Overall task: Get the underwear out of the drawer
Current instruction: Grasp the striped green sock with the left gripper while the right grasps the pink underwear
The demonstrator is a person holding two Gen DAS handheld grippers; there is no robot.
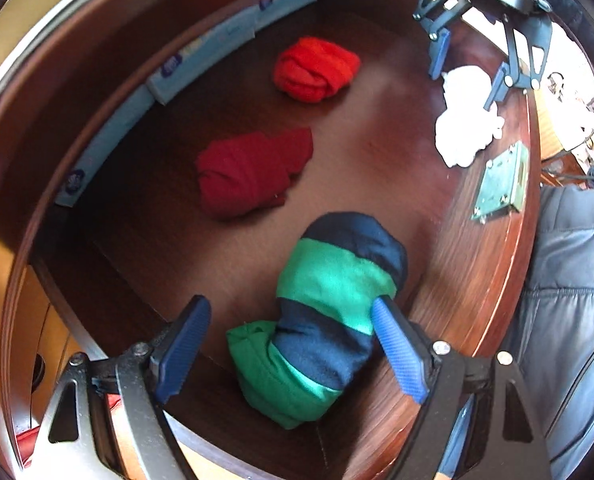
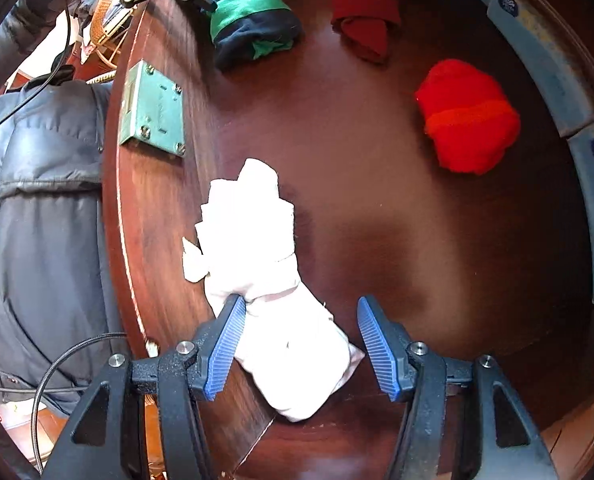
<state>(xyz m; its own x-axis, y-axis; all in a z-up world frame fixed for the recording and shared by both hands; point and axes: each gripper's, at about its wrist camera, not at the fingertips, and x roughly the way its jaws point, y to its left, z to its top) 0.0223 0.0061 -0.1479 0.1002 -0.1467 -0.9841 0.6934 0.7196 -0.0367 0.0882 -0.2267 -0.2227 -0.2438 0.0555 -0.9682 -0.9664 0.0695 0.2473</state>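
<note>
1. The left claw [image 1: 293,344] points down into the open drawer [image 1: 377,152], its blue pads spread wide.
2. A green-and-navy roll [image 1: 329,320] of underwear lies on the drawer floor between those pads. The pad on the drawer-front side touches the cloth or sits just beside it; the other pad stands clear of it. Nothing is gripped.
3. Ahead of the left claw, further along the floor, lies a dark red roll [image 1: 249,172], and beyond that a bright red roll [image 1: 317,68].
4. The right claw [image 2: 301,344] also points down into the drawer, its jaws about half spread.
5. A white roll [image 2: 265,272] lies between the right claw's pads. The pad nearer the drawer front touches it, and the other pad is apart from it, so the roll is not clamped.
6. Just beyond the white roll, on the inside of the drawer front, is a greenish metal lock plate [image 2: 155,110].
7. Pale blue packets [image 1: 201,64] line the back wall, well away from both claws.
8. A person's dark padded jacket [image 2: 37,200] shows just outside the drawer front.
9. All four rolls rest on the drawer floor; none has been lifted out.
</note>
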